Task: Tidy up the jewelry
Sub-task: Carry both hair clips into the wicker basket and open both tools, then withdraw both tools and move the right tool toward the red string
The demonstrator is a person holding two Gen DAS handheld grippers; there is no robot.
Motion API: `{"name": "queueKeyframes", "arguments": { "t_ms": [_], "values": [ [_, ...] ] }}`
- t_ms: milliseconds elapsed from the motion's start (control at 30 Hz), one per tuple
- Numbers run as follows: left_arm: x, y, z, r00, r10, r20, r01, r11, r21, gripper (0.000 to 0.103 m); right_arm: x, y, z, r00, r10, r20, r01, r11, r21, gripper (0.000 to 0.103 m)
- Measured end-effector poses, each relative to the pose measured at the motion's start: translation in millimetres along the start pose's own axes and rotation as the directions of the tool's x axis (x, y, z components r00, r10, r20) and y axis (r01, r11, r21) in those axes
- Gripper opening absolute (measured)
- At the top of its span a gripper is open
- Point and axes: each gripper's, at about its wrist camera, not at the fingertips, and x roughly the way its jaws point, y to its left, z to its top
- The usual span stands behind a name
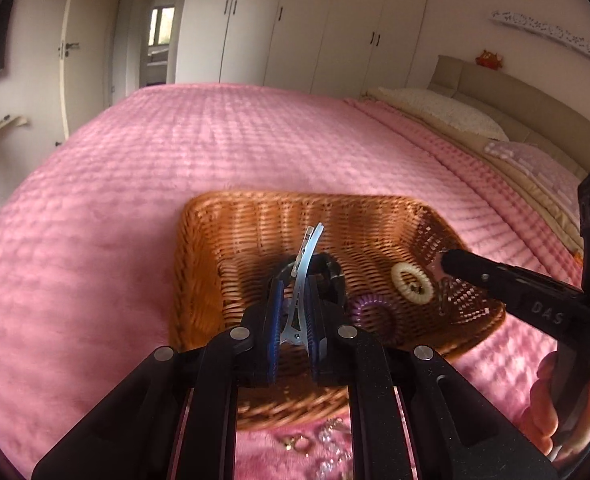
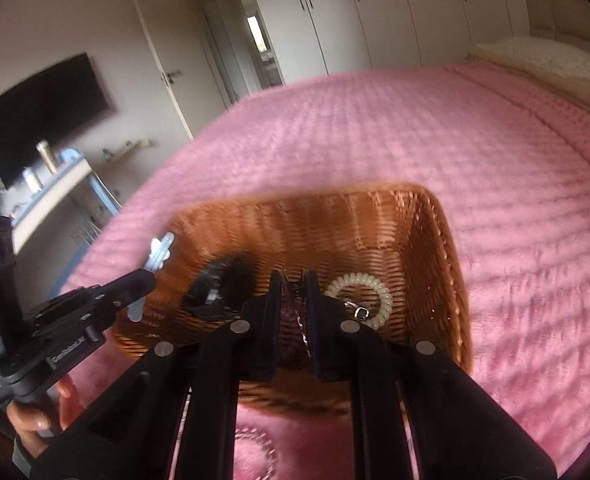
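The left gripper [image 1: 295, 312] is held over the near-left part of a rectangular brown woven wicker basket [image 1: 255, 224] that rests on a bed covered with a pink quilted plush blanket [image 1: 175, 152]. Its jaws are closed on a pale translucent-blue hair clip with a metal spring [image 1: 305, 268], which stands upright between the blue pads and projects beyond the tips.

Inside the basket, just past that clip, lies a black item [image 1: 331, 268]; its kind cannot be told. To the right of it on the basket floor sit a purple spiral coil hair tie [image 1: 369, 312] and a cream spiral coil hair tie [image 1: 411, 282], near each other. A small metal piece with a dark stone [image 2: 361, 313] lies touching the cream coil.

The right gripper [image 2: 293, 312] is over the basket's near-middle part, its jaws nearly closed on a thin, dark, chain-like metallic piece [image 2: 301, 320]; blur prevents telling what it is.

On the blanket, in front of the basket's near rim, lie loose small pieces: gold-coloured rings [image 1: 295, 442] and clear beaded items [image 1: 335, 440]. A beaded loop [image 2: 255, 452] also lies there.

A hand [image 1: 567, 404] grips the right gripper's handle at far right.
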Motion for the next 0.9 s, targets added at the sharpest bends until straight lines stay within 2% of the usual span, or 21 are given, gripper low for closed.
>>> {"name": "queueKeyframes", "arguments": {
  "t_ms": [233, 267, 333, 367, 400, 433, 567, 667, 767, 900],
  "values": [
    [16, 7, -6, 1.000, 0.003, -0.026, -0.004, 1.000, -0.021, 0.010, 18, -8, 1, 0.999, -0.020, -0.026, 0.021, 0.999, 0.027, 0.011],
    [17, 7, -6, 1.000, 0.002, -0.024, -0.003, 1.000, -0.022, 0.010, 20, -8, 1, 0.999, -0.016, -0.035, 0.017, 0.999, 0.030, 0.014],
    [15, 7, -6, 1.000, -0.005, -0.018, 0.005, 1.000, -0.028, 0.016, 18, -10, 1, 0.999, -0.022, -0.037, 0.023, 0.999, 0.040, 0.029],
    [12, 7, -7, 1.000, -0.009, -0.012, 0.009, 1.000, -0.028, 0.019, 14, -10, 0, 0.999, -0.029, -0.025, 0.030, 0.999, 0.045, 0.044],
    [9, 7, -7, 1.000, -0.011, -0.005, 0.011, 1.000, -0.028, 0.026, 9, -10, 0, 0.999, -0.030, -0.012, 0.031, 0.999, 0.045, 0.051],
    [5, 7, -7, 1.000, -0.012, 0.006, 0.012, 0.999, -0.030, 0.031, 5, -9, 0, 1.000, -0.026, -0.002, 0.026, 0.999, 0.041, 0.051],
    [-17, 5, -8, 0.999, -0.028, 0.036, 0.030, 0.999, -0.036, 0.037, -22, -7, 0, 0.999, -0.007, 0.032, 0.006, 0.999, 0.031, 0.051],
    [-46, 2, -14, 0.996, -0.042, 0.079, 0.044, 0.999, -0.031, 0.041, -57, -4, -5, 0.996, -0.011, 0.083, 0.011, 1.000, 0.001, 0.051],
    [-78, 1, -24, 0.992, -0.057, 0.112, 0.061, 0.998, -0.034, 0.043, -96, -4, -18, 0.992, -0.008, 0.123, 0.011, 1.000, -0.022, 0.051],
    [-115, 1, -48, 0.988, -0.076, 0.134, 0.083, 0.995, -0.049, 0.048, -124, -5, -45, 0.993, -0.004, 0.116, 0.007, 1.000, -0.026, 0.051]
  ]
}}
